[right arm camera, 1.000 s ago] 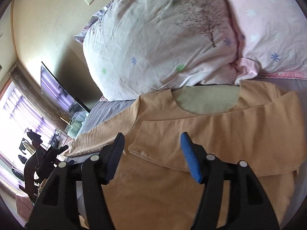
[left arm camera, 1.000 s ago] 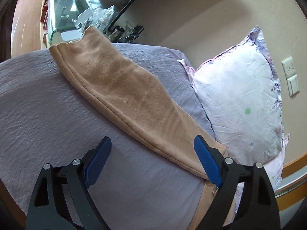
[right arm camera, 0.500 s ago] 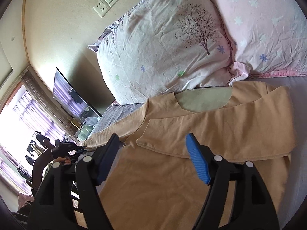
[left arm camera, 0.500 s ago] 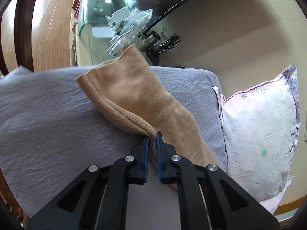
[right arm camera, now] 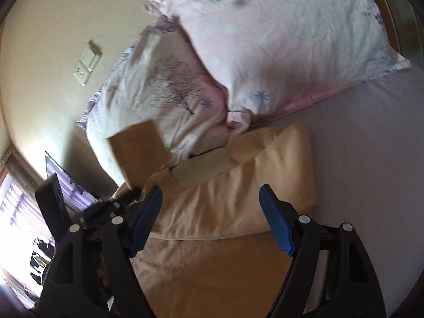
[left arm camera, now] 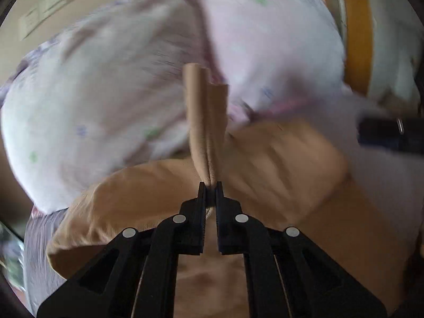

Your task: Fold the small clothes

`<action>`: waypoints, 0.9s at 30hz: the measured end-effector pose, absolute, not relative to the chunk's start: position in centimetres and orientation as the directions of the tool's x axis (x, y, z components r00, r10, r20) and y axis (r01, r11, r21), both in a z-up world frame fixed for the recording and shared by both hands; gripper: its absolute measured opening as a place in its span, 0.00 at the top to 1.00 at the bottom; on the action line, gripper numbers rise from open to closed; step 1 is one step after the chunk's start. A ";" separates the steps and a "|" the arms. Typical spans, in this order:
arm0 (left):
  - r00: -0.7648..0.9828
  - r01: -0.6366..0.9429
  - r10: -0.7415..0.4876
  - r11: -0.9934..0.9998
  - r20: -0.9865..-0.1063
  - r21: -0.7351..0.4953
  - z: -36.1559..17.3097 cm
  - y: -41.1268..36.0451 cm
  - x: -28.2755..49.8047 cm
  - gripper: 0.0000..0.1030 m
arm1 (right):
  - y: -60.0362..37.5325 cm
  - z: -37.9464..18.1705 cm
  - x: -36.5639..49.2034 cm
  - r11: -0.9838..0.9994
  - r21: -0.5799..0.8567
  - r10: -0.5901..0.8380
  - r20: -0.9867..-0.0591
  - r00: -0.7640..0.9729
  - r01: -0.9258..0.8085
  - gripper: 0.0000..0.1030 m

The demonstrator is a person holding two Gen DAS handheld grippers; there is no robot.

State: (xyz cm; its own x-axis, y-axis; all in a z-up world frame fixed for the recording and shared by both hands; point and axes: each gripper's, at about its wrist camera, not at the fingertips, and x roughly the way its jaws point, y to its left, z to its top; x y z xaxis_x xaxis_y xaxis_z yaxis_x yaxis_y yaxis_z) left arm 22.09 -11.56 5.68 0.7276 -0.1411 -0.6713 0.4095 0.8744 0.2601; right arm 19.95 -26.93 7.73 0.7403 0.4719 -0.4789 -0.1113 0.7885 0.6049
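Between the closed jaws of the left gripper [left arm camera: 210, 184], the tan fleece sleeve [left arm camera: 205, 122] of the small tan fleece top [right arm camera: 233, 201] is being carried over its body for the second sleeve fold, judged to call next for laying and releasing, while the right gripper [right arm camera: 212, 212] is being held wide open and empty above the already folded sleeve.

Shirt [right arm camera: 233, 206] lies flat on the bed sheet [right arm camera: 371, 159], collar end toward two pillows [right arm camera: 278, 39] propped against the wall behind it. One sleeve [left arm camera: 205, 122] stands up over the shirt body, pinched in the left gripper [left arm camera: 210, 185]. Right gripper [right arm camera: 212, 206] hangs above the other folded-in sleeve, jaws wide apart. Wall sockets [right arm camera: 86, 66] sit left of the pillows.
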 end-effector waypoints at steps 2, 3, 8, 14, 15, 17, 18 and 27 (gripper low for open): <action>0.709 0.484 -0.136 0.807 -0.692 0.338 3.1 -14.7 20.2 0.91 | -28.2 6.3 20.8 0.776 0.629 0.471 -0.520 0.713 -0.053 0.27; 0.722 0.495 -0.134 0.786 -0.679 0.371 2.6 -15.2 19.0 0.91 | -28.7 5.8 21.0 0.769 0.638 0.475 -0.530 0.703 -0.038 0.29; 0.758 0.429 -0.183 0.863 -0.626 0.266 6.3 -8.6 17.0 0.41 | -28.6 5.4 22.5 0.799 0.600 0.471 -0.586 0.660 -0.038 0.52; 0.773 0.085 0.083 0.969 -0.629 0.233 6.9 3.5 20.9 0.41 | -23.6 4.1 26.4 0.871 0.489 0.431 -0.709 0.558 -0.051 0.62; 0.757 0.065 0.096 0.973 -0.647 0.221 6.5 4.5 21.3 0.41 | -23.2 3.7 26.8 0.889 0.457 0.394 -0.736 0.550 -0.026 0.62; 0.724 0.042 0.107 0.979 -0.681 0.198 5.2 6.3 21.7 0.41 | -22.8 3.1 27.2 0.909 0.417 0.342 -0.760 0.552 0.011 0.62; 0.714 0.040 0.107 0.981 -0.692 0.192 4.7 6.7 21.8 0.41 | -22.7 2.6 27.2 0.915 0.403 0.331 -0.770 0.545 0.015 0.66; 0.667 0.089 0.073 0.980 -0.741 0.177 2.2 6.6 21.6 0.41 | -24.1 6.6 25.2 0.954 0.300 0.195 -0.654 0.731 0.014 0.98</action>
